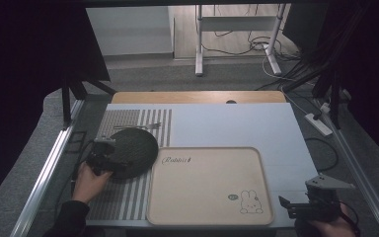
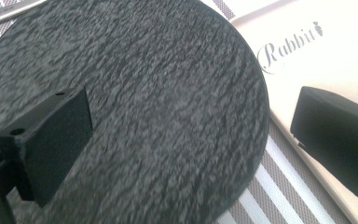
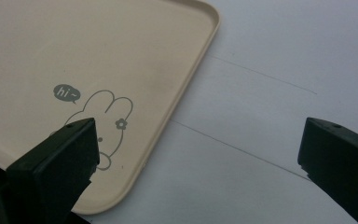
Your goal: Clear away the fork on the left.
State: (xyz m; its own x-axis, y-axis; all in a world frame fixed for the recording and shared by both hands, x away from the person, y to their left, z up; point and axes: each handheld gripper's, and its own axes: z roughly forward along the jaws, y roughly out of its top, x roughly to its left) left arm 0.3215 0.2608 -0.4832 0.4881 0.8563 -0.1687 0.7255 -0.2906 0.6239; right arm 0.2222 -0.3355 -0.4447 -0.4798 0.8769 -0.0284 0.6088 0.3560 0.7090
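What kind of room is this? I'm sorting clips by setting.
Probably a lab or studio recording bench, not a home: a table set with a rabbit tray and dark round plate, beside stand legs and floor cables.

High view looks down from above; both gripper views, close in, share the tray (image 1: pixel 261 163)

The tan tray (image 1: pixel 207 217) has words on it. Near its top corner beside the dark round mat (image 2: pixel 135 93), curly letters say "Rabbit" (image 2: pixel 286 44), with a tiny carrot at the end. Beside the drawn bunny (image 3: pixel 107 116), a small dark speech bubble (image 3: pixel 67 93) says "hi~".
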